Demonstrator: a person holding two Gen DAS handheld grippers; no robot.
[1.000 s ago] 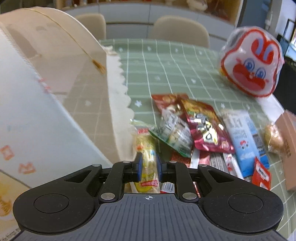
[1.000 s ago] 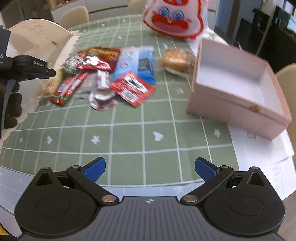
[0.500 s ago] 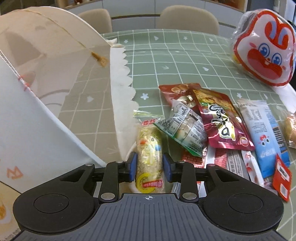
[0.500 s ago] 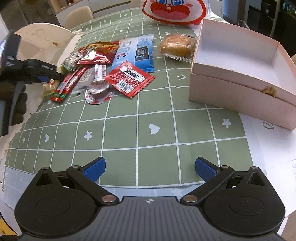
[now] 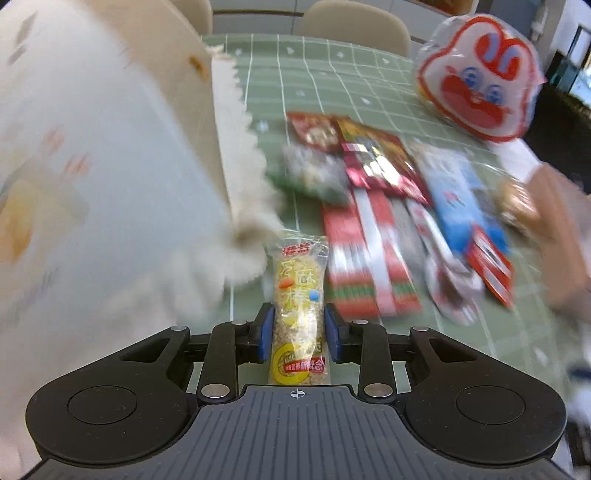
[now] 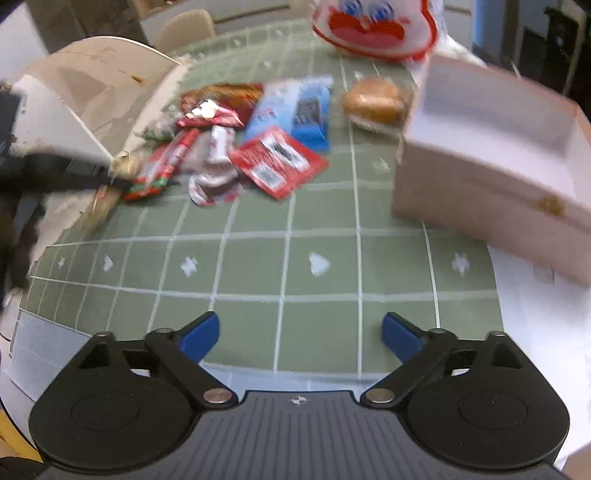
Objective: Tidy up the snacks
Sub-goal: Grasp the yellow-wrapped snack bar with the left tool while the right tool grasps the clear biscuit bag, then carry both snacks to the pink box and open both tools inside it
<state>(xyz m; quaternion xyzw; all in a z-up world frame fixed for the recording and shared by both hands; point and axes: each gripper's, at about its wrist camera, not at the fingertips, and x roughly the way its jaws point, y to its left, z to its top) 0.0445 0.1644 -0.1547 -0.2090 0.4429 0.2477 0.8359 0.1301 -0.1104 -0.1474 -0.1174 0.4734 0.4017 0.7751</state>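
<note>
My left gripper (image 5: 297, 332) is shut on a yellow snack bar (image 5: 300, 295) and holds it beside the white box lid (image 5: 92, 166), in front of the snack pile (image 5: 373, 206). The pile holds red packets, a blue packet (image 5: 456, 199) and a green bag. In the right wrist view the pile (image 6: 255, 144) lies at the far left of the green mat (image 6: 295, 258), with a bun (image 6: 375, 103) beside an open pink box (image 6: 491, 155). My right gripper (image 6: 299, 332) is open and empty above the mat.
A red and white rabbit-face bag (image 5: 480, 77) stands at the back right, also in the right wrist view (image 6: 373, 26). The left hand and gripper show blurred at the left (image 6: 55, 177). Chairs stand behind the table. White paper (image 6: 535, 314) lies under the pink box.
My left gripper has pulled the yellow bar back toward me, away from the pile. The right gripper has drifted and tilted a little, still open.
</note>
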